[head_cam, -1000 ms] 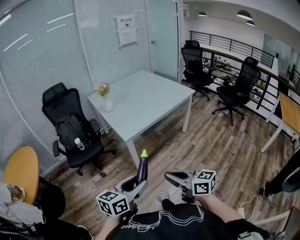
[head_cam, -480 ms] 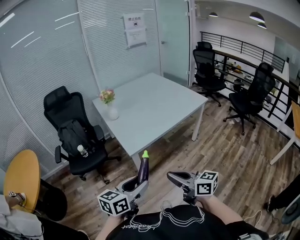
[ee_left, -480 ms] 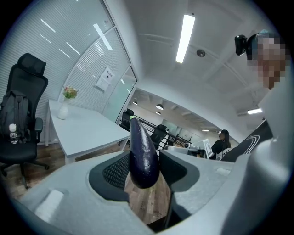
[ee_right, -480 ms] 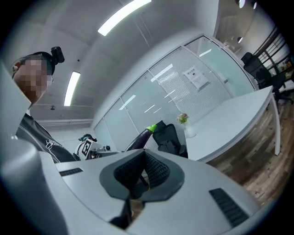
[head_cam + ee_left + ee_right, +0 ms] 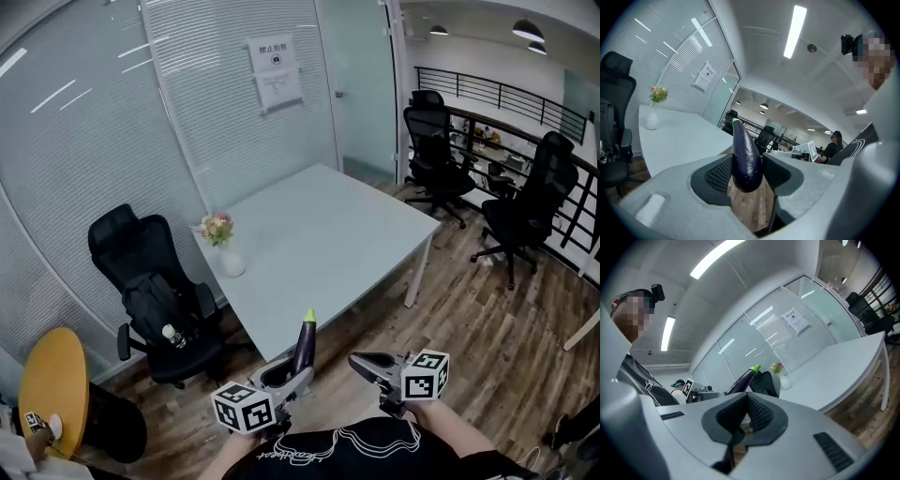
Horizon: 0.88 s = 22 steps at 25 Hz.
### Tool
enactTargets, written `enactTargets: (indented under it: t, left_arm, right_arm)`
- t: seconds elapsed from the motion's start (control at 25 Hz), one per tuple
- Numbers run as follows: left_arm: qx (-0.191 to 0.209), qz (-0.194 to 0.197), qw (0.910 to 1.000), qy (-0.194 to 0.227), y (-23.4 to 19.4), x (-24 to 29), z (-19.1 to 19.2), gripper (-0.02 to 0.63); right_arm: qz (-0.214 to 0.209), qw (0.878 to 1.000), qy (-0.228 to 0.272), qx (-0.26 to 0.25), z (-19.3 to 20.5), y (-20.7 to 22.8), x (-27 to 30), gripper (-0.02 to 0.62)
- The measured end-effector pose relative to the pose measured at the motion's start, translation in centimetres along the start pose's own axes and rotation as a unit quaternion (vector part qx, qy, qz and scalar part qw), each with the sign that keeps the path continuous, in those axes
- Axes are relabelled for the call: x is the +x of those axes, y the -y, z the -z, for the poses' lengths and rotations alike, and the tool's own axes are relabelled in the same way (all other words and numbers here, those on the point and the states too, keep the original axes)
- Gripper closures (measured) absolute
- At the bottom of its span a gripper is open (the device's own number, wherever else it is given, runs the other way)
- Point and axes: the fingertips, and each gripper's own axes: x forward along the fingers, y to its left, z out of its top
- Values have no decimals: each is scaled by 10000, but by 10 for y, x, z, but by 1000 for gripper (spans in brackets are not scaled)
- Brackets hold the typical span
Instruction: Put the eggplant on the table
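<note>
A dark purple eggplant [image 5: 305,345] with a green tip stands upright between the jaws of my left gripper [image 5: 292,375], which is shut on its lower end. The left gripper view shows the eggplant [image 5: 745,152] pinched between both pads. My right gripper [image 5: 356,359] hangs beside it, to the right, shut with nothing in it. The right gripper view shows the eggplant [image 5: 743,378] to the left behind the closed jaws of that gripper [image 5: 746,403]. The white table [image 5: 328,239] stands just ahead of both grippers, its near corner close to the eggplant.
A white vase of flowers [image 5: 225,246] sits at the table's left edge. A black office chair [image 5: 155,291] with a backpack and a bottle stands left of the table. More black chairs [image 5: 441,150] stand at the back right. A round yellow table [image 5: 52,389] is at far left.
Both grippers and the eggplant have moved forward toward the white table, which now looks nearer and larger. The grip on the eggplant is unchanged.
</note>
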Motion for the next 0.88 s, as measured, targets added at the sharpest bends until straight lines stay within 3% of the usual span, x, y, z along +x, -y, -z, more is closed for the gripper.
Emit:
enactTargets:
  t: [0.2,0.88]
  left_arm:
    - [78,-45,9999,85,-21,36,-23,399]
    - [307,202,9992,126,-44,90,-54,399]
  right_arm:
    - [29,9999,-60,-122,-20,39,8,586]
    - [428,9986,-3,-296,-47,86,7,586]
